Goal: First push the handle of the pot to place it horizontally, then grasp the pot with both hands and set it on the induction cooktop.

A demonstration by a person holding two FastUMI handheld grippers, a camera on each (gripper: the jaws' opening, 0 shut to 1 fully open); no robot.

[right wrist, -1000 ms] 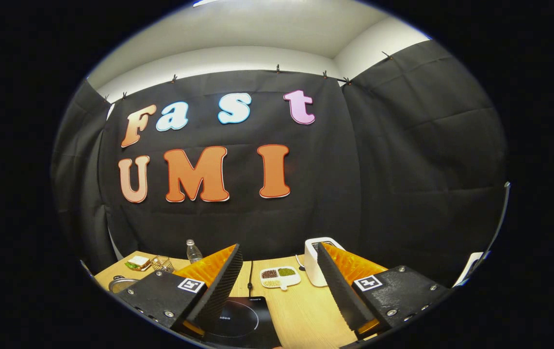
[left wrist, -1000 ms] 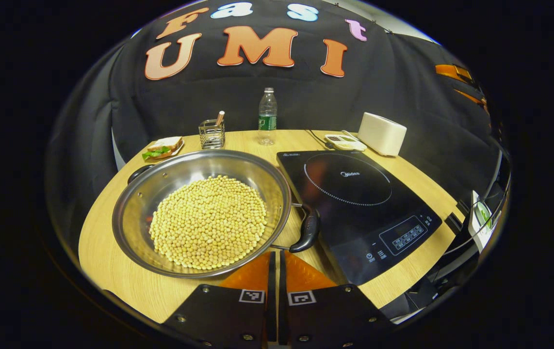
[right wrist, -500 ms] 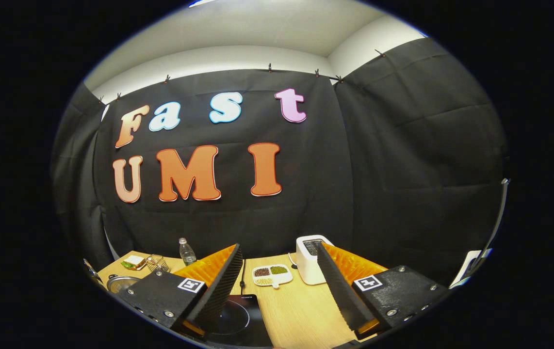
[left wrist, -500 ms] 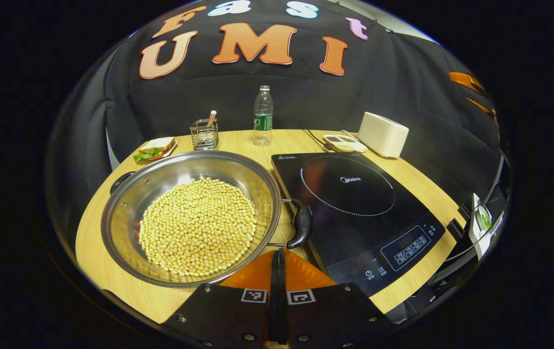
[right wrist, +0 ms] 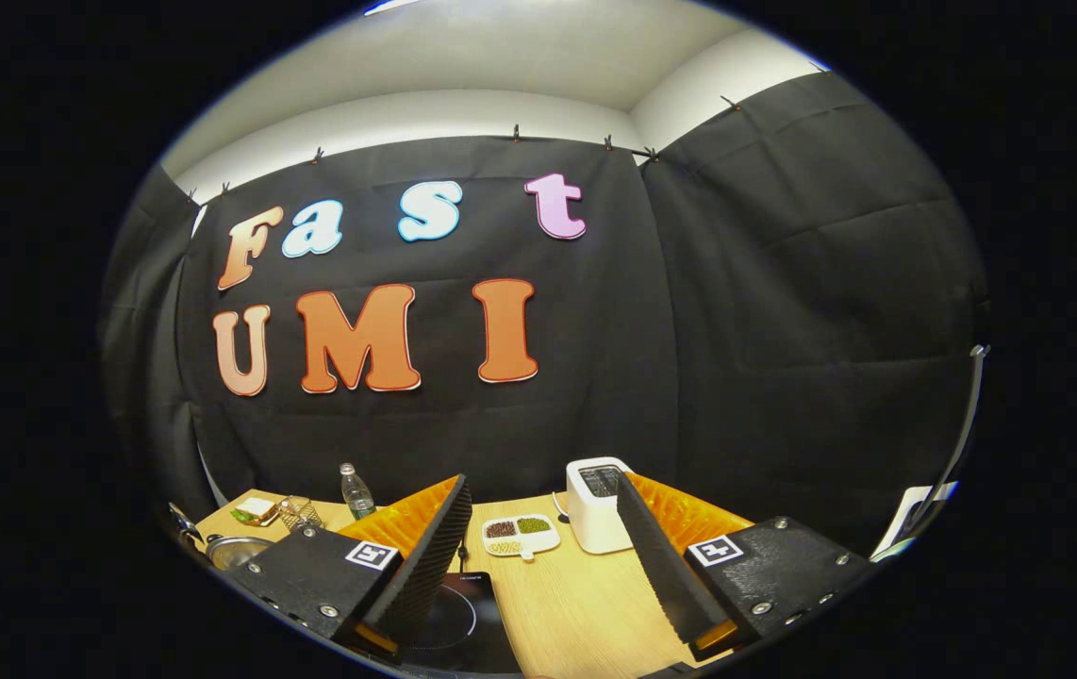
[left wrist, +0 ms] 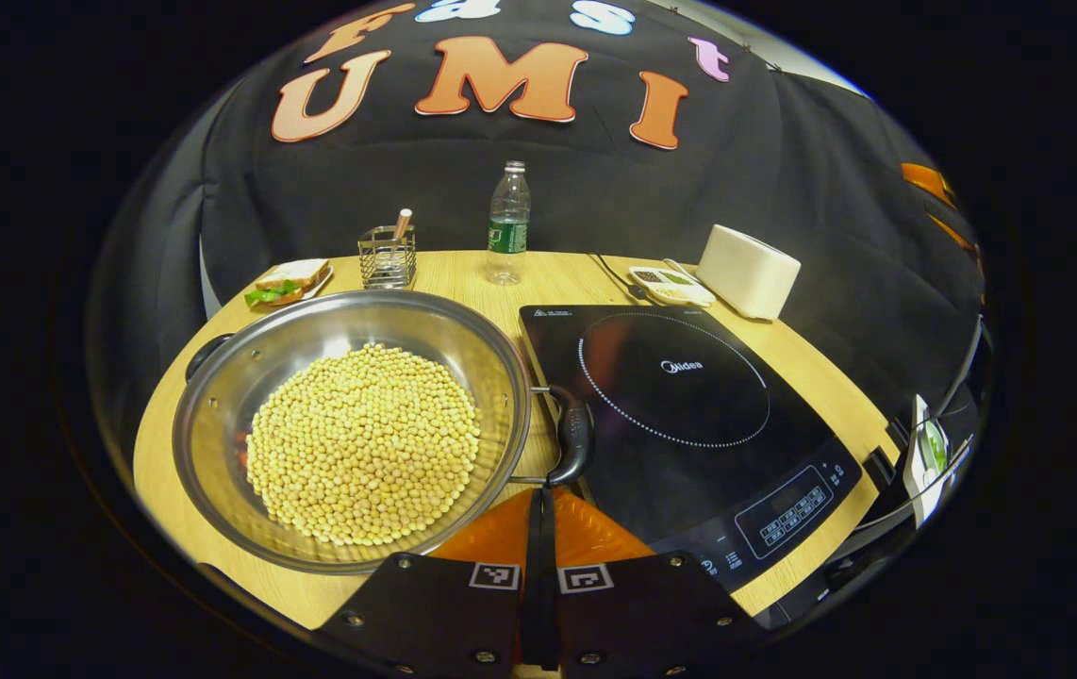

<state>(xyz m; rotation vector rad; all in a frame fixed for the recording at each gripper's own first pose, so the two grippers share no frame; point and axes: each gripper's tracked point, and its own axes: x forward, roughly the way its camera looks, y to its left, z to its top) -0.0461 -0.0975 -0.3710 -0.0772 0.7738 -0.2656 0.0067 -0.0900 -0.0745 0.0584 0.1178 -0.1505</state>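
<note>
You have a shiny silver steel pot [left wrist: 218,415] heaped with pale yellow beans [left wrist: 364,443], its side handles black [left wrist: 574,441]. Beside it lies a glossy black induction cooktop [left wrist: 689,415] marked with a white dotted ring. Your table is light wood grain [left wrist: 463,273]. At the back stand a cream-white toaster [left wrist: 748,272] and a clear bottle with a green label [left wrist: 506,224].

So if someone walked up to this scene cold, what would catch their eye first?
Most likely the big steel pot heaped with yellow soybeans, sitting on the wooden table at the left in the left gripper view. Right beside it lies the glossy black induction cooktop, with the pot's black handle at its edge. Just below that handle sits the shut left hand-held gripper.
</note>
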